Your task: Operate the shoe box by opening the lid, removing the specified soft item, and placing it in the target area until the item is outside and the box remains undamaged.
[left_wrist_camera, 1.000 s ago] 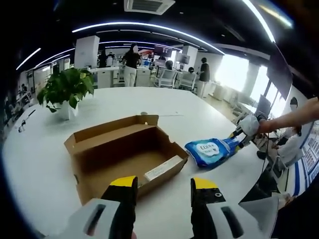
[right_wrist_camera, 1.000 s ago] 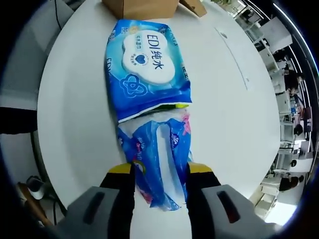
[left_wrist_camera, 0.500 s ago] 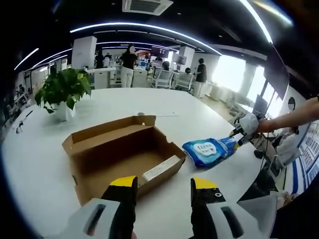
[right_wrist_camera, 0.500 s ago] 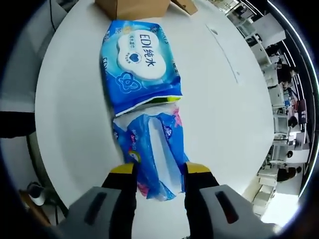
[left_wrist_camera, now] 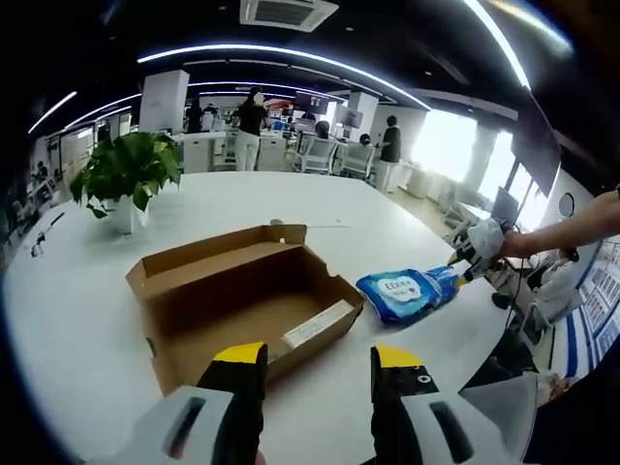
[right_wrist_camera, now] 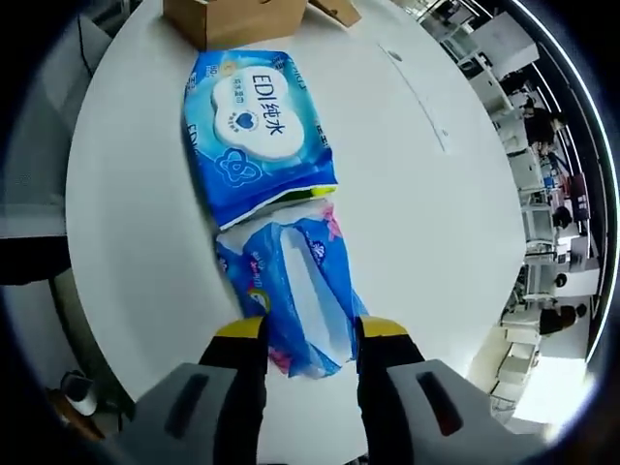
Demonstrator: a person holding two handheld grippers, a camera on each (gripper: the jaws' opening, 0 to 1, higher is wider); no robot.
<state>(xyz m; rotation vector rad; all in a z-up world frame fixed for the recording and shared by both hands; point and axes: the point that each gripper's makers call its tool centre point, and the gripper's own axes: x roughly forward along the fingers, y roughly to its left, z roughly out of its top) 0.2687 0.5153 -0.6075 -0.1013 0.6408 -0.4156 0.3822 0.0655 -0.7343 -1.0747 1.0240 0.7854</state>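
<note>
The brown cardboard shoe box stands open on the white round table, nothing showing inside it. A blue wet-wipe pack lies flat on the table just right of the box. My left gripper hovers open in front of the box, holding nothing. My right gripper, in a person's hand, sits at the pack's far end. In the right gripper view the pack lies label up, and its crumpled plastic tail rests between the spread jaws of my right gripper.
A potted plant stands at the table's far left. The box's corner lies just beyond the pack. The table's edge curves close on both sides of my right gripper. People and desks fill the office behind.
The right gripper view has drawn back from the pack, which looks smaller and farther, with less of its tail between the jaws. The pack stays on the table. The left gripper barely moved.
</note>
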